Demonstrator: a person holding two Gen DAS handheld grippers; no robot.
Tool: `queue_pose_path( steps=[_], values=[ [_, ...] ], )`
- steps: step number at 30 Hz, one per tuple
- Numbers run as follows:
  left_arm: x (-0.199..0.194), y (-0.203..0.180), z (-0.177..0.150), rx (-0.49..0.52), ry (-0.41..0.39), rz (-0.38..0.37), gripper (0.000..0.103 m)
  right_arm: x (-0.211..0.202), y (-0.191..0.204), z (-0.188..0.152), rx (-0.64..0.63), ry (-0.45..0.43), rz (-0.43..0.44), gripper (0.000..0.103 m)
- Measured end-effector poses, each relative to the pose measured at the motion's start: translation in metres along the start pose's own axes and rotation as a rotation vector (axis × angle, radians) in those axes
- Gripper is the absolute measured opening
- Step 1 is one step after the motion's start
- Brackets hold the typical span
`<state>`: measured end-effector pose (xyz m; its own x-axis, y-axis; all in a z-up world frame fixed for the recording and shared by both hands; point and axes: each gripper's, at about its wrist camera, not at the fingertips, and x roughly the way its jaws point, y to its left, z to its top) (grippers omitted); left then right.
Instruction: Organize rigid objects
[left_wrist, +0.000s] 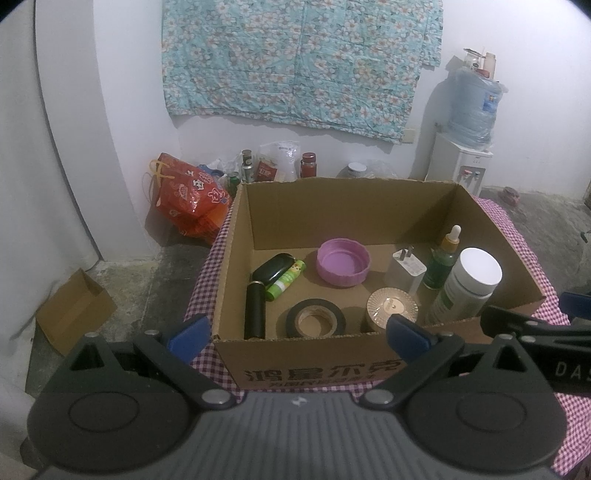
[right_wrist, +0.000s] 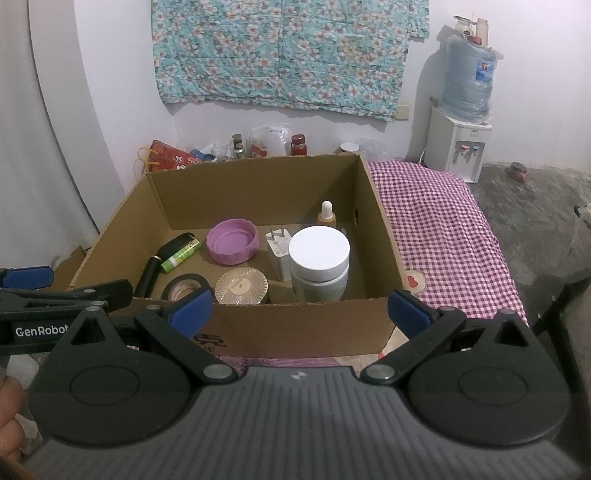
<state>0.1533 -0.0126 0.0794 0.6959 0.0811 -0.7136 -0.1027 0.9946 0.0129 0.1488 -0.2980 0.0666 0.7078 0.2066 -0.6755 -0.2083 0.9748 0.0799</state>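
- Evidently 1 cardboard box (left_wrist: 332, 221) serves as the collecting bin; it sits open-topped on the checked cloth (right_wrist: 443, 229) of the table, so things can be dropped in from above.
- 1 white-capped jar (right_wrist: 319, 264) stands upright in the box's right corner, probably to save floor space.
- 1 pink lid (left_wrist: 343, 262) lies hollow side up near the back.
- 1 black tape roll (left_wrist: 316, 318) lies flat by the front wall, beside 1 ribbed round tin (left_wrist: 392, 308).
- 1 white charger (left_wrist: 405, 271) stands behind the tin.
- 1 black tube (left_wrist: 255, 309), 1 black case (left_wrist: 275, 266) and 1 green stick (left_wrist: 286, 278) cluster at the left.
- 1 dropper bottle (left_wrist: 443, 258) stands upright behind the jar.
- 2 grippers hover before the box: left gripper (left_wrist: 295, 328) and right gripper (right_wrist: 301, 308), both with jaws apart and holding nothing, so sorting looks finished or paused.
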Motion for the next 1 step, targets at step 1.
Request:
queue_pose_path(
  steps=[1],
  values=[
    [0.0002,-0.0010,0.0001,0.000,-0.001,0.000,0.102,-0.0003,0.0002,0.0006,0.000,0.000,0.000,0.102]
  ],
)
